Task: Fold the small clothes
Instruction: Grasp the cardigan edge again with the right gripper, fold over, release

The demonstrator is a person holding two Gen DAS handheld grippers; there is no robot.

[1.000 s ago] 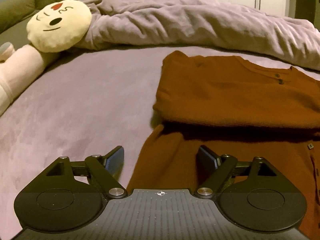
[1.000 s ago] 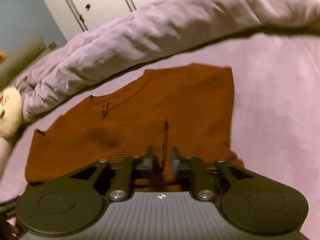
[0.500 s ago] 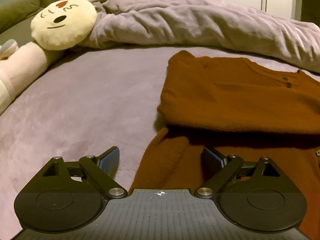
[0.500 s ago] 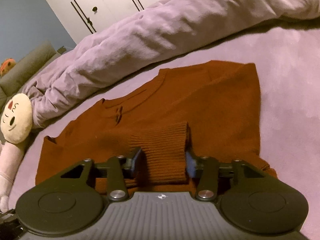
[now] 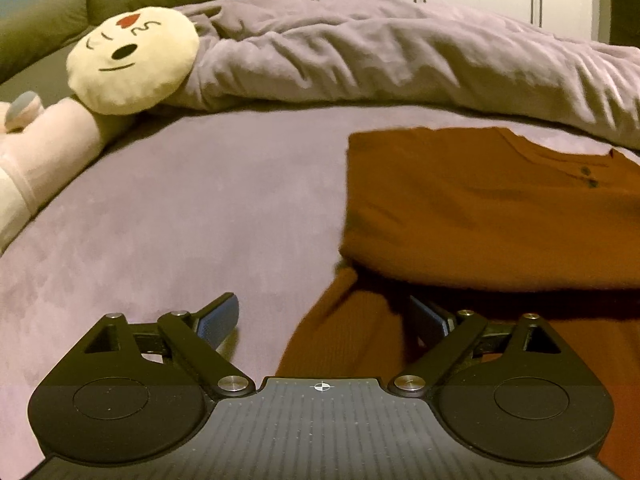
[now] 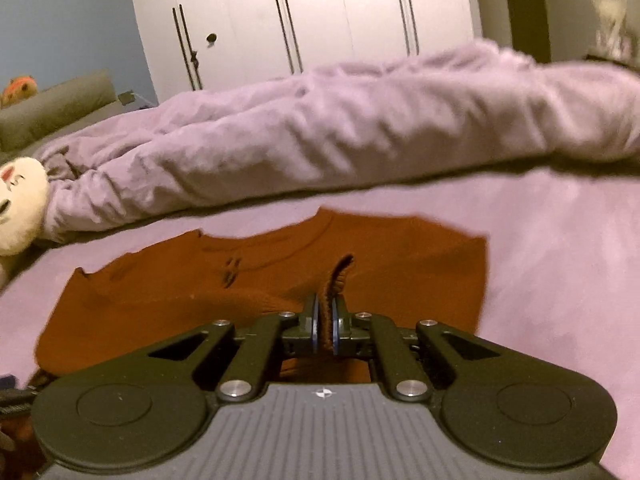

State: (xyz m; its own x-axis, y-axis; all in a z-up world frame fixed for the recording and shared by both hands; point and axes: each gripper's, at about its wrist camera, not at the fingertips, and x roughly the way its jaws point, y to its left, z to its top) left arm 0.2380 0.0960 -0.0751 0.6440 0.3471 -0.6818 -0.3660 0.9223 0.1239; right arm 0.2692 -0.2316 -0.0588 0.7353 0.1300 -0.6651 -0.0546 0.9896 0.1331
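The rust sweater (image 5: 480, 208) lies partly folded on the purple bed (image 5: 180, 208), below the bunched duvet (image 5: 400, 56). The right gripper (image 6: 326, 326) has its 2 fingers pinched on a ribbed cuff (image 6: 338, 280), which stands up above the sweater's body. The left gripper (image 5: 326, 320) is spread wide over the sweater's near left edge, holding nothing. A round-faced plush (image 5: 132, 60) rests at the left.
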